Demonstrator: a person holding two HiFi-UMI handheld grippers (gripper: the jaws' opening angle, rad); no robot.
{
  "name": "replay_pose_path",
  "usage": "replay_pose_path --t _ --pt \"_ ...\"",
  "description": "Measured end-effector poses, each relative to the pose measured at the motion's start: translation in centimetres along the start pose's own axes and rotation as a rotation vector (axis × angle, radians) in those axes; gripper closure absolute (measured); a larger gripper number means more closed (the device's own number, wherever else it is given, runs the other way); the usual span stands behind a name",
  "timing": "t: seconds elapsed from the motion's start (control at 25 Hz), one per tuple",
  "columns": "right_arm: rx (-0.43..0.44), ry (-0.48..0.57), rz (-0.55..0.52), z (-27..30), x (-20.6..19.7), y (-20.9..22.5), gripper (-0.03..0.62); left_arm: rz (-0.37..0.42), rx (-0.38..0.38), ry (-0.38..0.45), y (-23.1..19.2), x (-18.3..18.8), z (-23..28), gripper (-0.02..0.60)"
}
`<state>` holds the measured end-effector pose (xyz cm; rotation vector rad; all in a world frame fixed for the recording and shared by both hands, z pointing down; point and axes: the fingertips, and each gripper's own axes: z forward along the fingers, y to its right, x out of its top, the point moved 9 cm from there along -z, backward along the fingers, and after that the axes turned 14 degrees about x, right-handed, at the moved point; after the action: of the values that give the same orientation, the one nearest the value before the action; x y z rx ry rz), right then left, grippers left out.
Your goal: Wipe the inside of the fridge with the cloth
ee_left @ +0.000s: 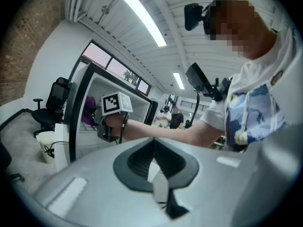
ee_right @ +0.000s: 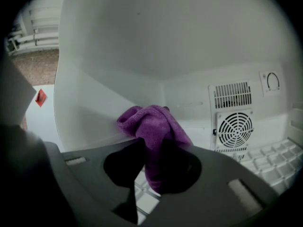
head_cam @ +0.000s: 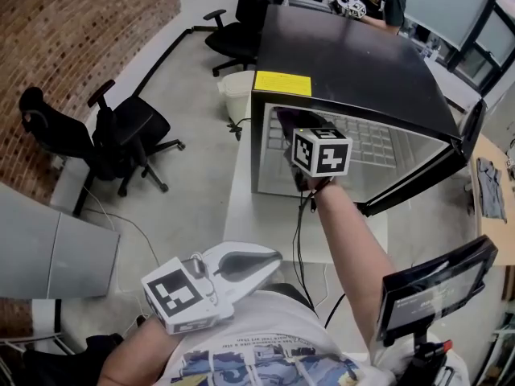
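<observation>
Purple cloth (head_cam: 288, 121) shows in the head view just inside the open black fridge (head_cam: 354, 63), which stands on a white surface (head_cam: 249, 215). The right gripper (head_cam: 299, 139) reaches in through the doorway, its marker cube towards the camera, with the cloth at its far end. The left gripper (head_cam: 269, 257) hangs low beside the person's body, well apart from the fridge.

From the left gripper view, the left gripper's (ee_left: 154, 148) jaws are pressed together at their tips with nothing between them. They point towards the fridge front, where the right gripper's cube and the hand (ee_left: 110, 126) that carries it show in the doorway.

From the right gripper view, the right gripper's (ee_right: 154, 157) jaws are clamped on the cloth (ee_right: 151, 122). It is bunched into a thick fold whose long axis runs up out of the jaws. The upper end curls over to the left, at or near the seam where the white left wall (ee_right: 109, 65) meets the ledge below it; I cannot tell whether it touches. To the right, on the back wall, are a round fan grille (ee_right: 235, 130), a slotted vent (ee_right: 232, 95) above it, and a dial (ee_right: 273, 82).
</observation>
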<state>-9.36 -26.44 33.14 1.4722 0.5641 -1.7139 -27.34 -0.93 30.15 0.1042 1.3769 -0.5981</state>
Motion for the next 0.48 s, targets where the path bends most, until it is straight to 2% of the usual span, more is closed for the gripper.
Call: replay_pose_path --t 0.28,0.48 --pt "0.060 0.081 0.138 -0.5 0.1 -0.4 0.514 0.006 0.013 -0.011 -0.1 -0.4 -0.5 0.577" --pt "0.004 0.122 0.125 -3.5 0.9 1.0 0.514 0.000 -0.061 -0.014 0.5 0.2 0.6 0.577"
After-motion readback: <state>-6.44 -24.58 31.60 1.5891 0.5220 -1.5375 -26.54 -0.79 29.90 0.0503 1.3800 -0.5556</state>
